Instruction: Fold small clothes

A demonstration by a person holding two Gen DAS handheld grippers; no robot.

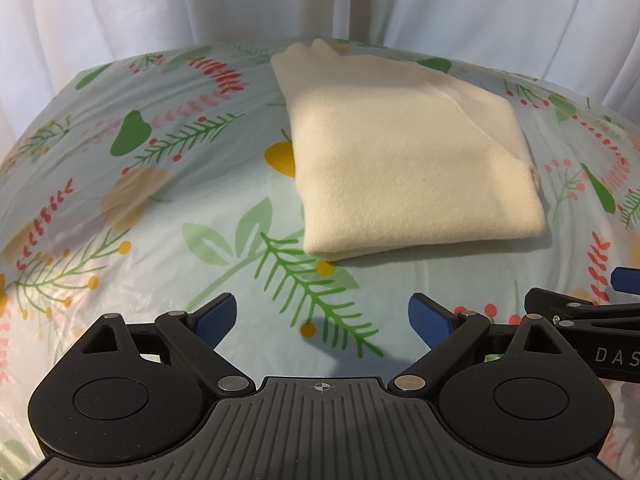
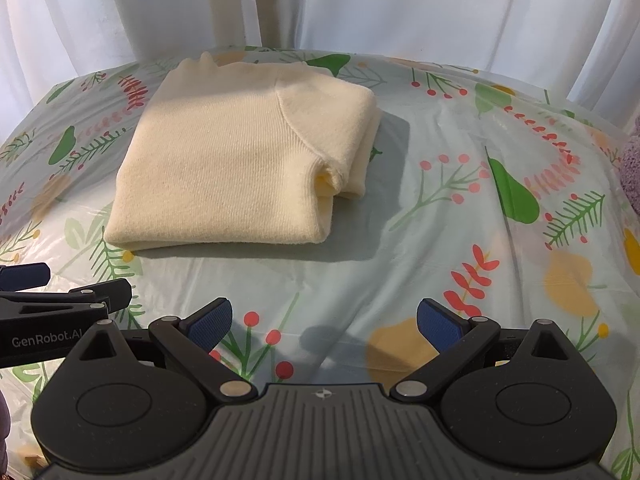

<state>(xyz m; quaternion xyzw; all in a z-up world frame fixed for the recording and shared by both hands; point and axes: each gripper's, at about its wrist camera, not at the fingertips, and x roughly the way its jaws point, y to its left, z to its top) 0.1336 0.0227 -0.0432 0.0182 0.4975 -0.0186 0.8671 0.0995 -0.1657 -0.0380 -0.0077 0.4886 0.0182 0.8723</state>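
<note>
A cream knitted sweater lies folded into a thick, roughly rectangular bundle on a table covered by a pale plastic cloth printed with green leaves, red berries and yellow shapes. The left gripper is held low over the cloth with its two blue-padded fingers spread wide apart and nothing between them. From the left wrist view the sweater sits ahead of these fingers and a little to their right, apart from them, with a strip of bare cloth in between; its nearest folded edge faces the gripper. The right gripper is likewise held low over the cloth, its blue-padded fingers spread wide and holding nothing. From the right wrist view the sweater lies ahead and to the left of these fingers, again apart from them, with patterned cloth showing between. A sleeve seam curves across the top layer, and on the bundle's right side the folded layers open in a small gap. The two grippers are side by side: each appears at the edge of the other's view, and the sweater lies beyond the space between them. White curtains hang behind the far edge of the table. A bit of purple fuzzy material shows at the far right edge of the right wrist view.
</note>
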